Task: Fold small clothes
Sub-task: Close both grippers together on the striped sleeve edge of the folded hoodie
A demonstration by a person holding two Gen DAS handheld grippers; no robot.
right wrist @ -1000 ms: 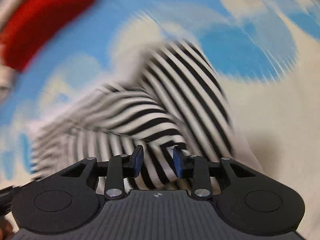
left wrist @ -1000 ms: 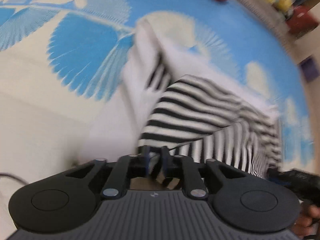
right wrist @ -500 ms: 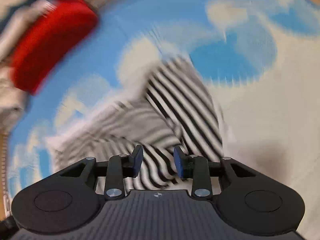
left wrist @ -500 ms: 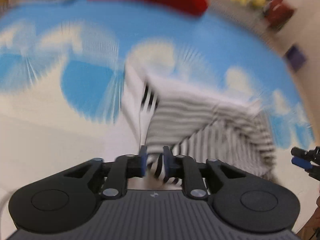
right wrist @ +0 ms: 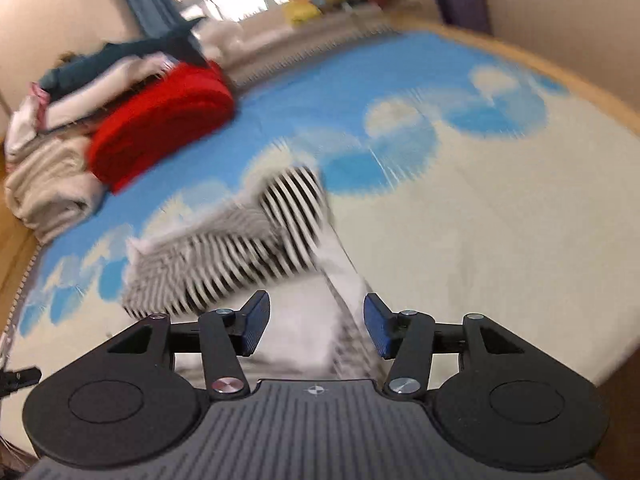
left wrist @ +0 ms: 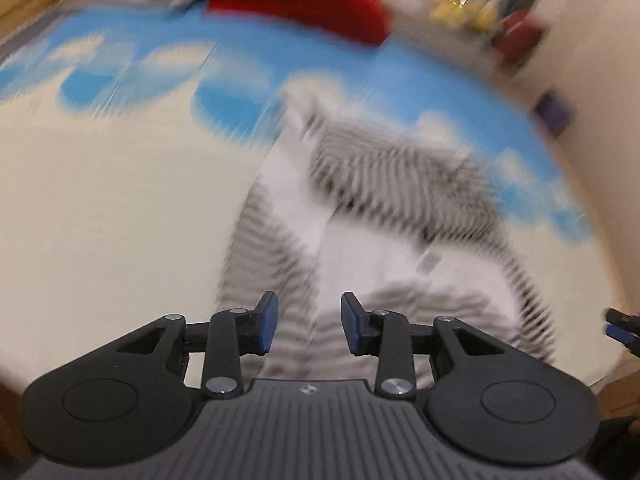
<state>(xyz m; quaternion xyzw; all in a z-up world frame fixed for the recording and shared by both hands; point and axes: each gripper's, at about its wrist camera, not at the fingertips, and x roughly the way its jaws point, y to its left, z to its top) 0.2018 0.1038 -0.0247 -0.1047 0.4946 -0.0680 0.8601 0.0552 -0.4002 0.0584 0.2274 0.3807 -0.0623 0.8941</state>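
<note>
Two grippers, both with jaws parted and just been opening, nothing pinched. Left gripper [left wrist: 308, 328] hangs over the striped garment [left wrist: 400, 184], cloth below the gap, not clamped. Right gripper [right wrist: 316, 328] likewise. Garment lies mid-frame on the blue-and-cream bed cover [right wrist: 500, 208]; red folded pile [right wrist: 160, 116] upper left. Heavy motion blur.

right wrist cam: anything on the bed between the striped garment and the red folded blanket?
Nothing. In the right wrist view only bare blue-and-cream bed cover lies between the striped garment and the red blanket.
</note>
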